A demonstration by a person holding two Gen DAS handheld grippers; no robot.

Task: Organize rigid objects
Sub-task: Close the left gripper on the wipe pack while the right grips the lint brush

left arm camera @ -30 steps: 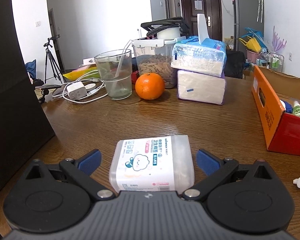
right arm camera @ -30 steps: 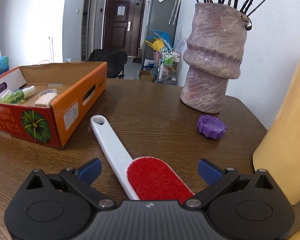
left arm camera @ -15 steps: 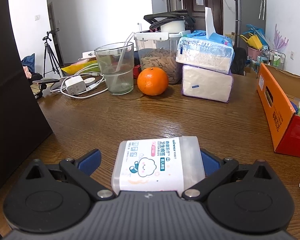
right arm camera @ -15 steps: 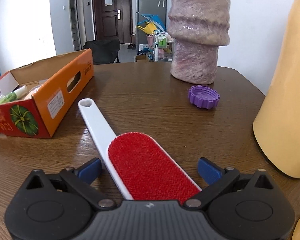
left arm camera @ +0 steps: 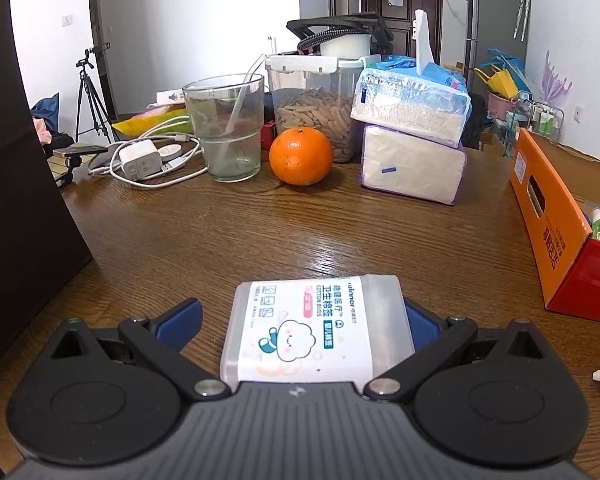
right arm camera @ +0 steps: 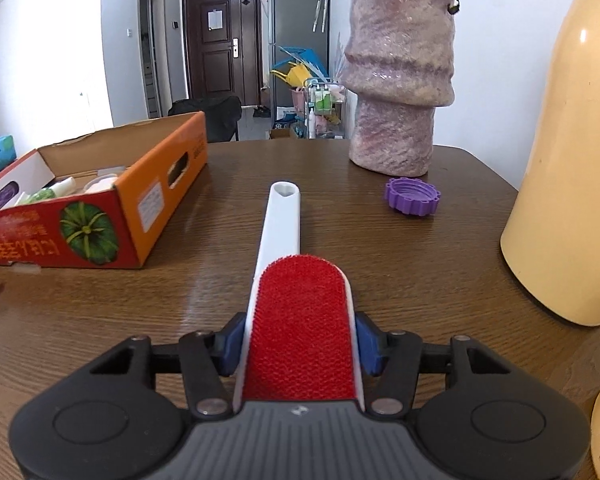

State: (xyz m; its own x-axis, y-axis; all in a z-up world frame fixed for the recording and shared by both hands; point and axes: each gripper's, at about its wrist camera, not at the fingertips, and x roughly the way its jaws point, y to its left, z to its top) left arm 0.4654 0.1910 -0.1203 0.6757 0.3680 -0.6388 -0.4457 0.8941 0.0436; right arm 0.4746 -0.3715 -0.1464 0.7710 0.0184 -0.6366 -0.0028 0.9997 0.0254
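The right gripper (right arm camera: pixel 300 344) had its blue pads (right arm camera: pixel 231 344) pressed against both edges of a white-handled lint brush with a red fabric face (right arm camera: pixel 300 336), the jaws narrow and clamped on the brush head. The brush's handle pointed straight ahead over the dark wooden table (right arm camera: pixel 380 280), its looped end in line with the far room door. A purple ridged bottle cap (right arm camera: pixel 412 196) sat ahead and to the right, just in front of a mottled pinkish stone-look vase (right arm camera: pixel 396 96), and a tall cream-yellow jug (right arm camera: pixel 568 160) stood at the right edge. An orange and red open cardboard box (right arm camera: pixel 132 216) holding small bottles lay to the left.

The left gripper (left arm camera: pixel 300 320) stood wide around a translucent rectangular box of cotton buds with a white printed label (left arm camera: pixel 316 332), which rested on the table between the fingers. The right blue pad (left arm camera: pixel 418 324) sat just beside the box's side, whether touching could not be told; the left one (left arm camera: pixel 180 320) was apart from it. Farther off stood an orange (left arm camera: pixel 301 156), a clear drinking glass (left arm camera: pixel 226 128), a clear lidded container of brown pieces (left arm camera: pixel 320 104), two stacked tissue packs (left arm camera: pixel 412 140) and a white charger with coiled cables (left arm camera: pixel 140 160).
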